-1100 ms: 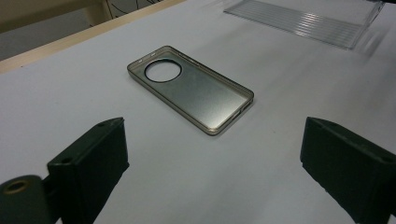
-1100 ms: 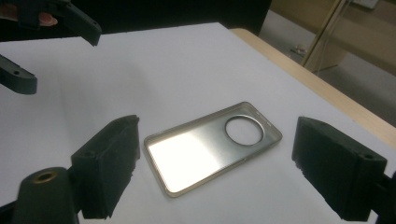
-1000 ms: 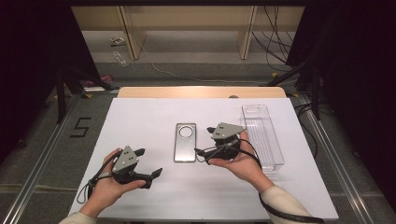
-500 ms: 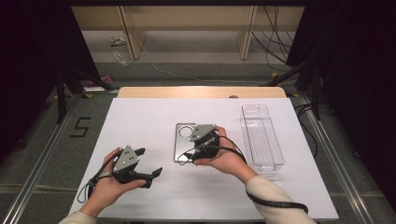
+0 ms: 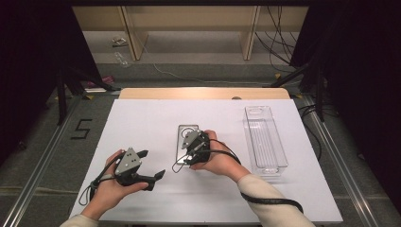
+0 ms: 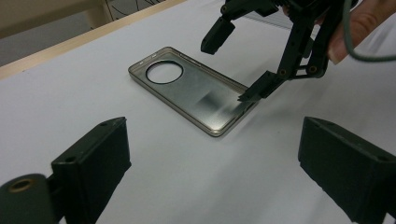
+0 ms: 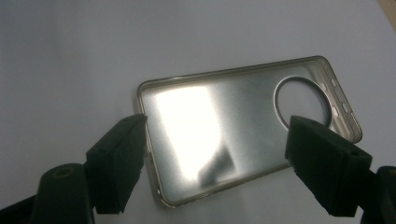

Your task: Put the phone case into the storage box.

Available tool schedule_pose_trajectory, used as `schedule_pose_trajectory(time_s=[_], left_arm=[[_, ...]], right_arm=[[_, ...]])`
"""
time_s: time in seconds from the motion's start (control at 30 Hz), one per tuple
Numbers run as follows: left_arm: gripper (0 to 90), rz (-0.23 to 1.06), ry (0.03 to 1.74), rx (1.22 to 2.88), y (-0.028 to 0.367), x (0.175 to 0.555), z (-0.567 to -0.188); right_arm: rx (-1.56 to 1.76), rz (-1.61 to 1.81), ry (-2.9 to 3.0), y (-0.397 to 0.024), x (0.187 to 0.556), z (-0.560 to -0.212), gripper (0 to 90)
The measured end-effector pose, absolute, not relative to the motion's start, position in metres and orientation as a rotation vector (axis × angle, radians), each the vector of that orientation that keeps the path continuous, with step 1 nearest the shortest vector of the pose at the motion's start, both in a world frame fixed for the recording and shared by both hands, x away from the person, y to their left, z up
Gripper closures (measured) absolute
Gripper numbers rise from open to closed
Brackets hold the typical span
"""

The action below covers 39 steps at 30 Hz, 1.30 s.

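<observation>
Fingers [image 7: 322, 168] of the right gripper [image 5: 189, 150] are narrowing slightly yet standing wide, straddling the phone case [image 7: 243, 128] lying flat mid-surface [image 5: 151, 118]. Left gripper [image 5: 152, 166] is resting nearby, fingers wide apart, holding nothing.

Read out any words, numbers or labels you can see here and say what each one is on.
"5": a dark figure on the grey floor left of the table.
The phone case, the clear tray and both tongs carry no readable text.
Items on the far floor by the shelf are too small to read.
</observation>
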<state>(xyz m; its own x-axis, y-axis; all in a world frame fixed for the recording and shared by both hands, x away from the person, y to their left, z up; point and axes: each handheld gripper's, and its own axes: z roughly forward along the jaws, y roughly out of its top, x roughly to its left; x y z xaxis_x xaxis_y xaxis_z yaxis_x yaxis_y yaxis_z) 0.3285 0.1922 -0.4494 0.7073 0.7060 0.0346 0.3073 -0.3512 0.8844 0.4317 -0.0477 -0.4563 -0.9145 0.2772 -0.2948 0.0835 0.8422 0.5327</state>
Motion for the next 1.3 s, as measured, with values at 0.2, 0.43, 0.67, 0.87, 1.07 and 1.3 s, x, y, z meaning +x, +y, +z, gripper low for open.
schedule_pose_trajectory(time_s=[0.2,0.43,0.67,0.87,1.07,1.3], left_arm=[[8.7,0.515,0.781,1.945,0.192,0.329,-0.45],[8.8,0.515,0.78,1.941,0.192,0.329,-0.45],[8.8,0.513,0.779,1.941,0.191,0.329,-0.45],[8.9,0.511,0.778,1.941,0.191,0.329,-0.45],[9.1,0.511,0.778,1.941,0.191,0.329,-0.45],[9.3,0.509,0.779,1.941,0.191,0.329,-0.45]], right_arm=[[0.197,0.642,2.664,-0.04,0.432,-0.46,23.9],[0.13,0.564,2.683,-0.03,0.431,-0.464,25.3],[0.097,0.51,2.708,-0.026,0.43,-0.464,27.2],[0.096,0.459,2.733,-0.023,0.43,-0.464,32.7],[0.07,0.408,2.758,-0.02,0.43,-0.464,38.9],[0.029,0.377,2.771,-0.016,0.429,-0.463,46.4]])
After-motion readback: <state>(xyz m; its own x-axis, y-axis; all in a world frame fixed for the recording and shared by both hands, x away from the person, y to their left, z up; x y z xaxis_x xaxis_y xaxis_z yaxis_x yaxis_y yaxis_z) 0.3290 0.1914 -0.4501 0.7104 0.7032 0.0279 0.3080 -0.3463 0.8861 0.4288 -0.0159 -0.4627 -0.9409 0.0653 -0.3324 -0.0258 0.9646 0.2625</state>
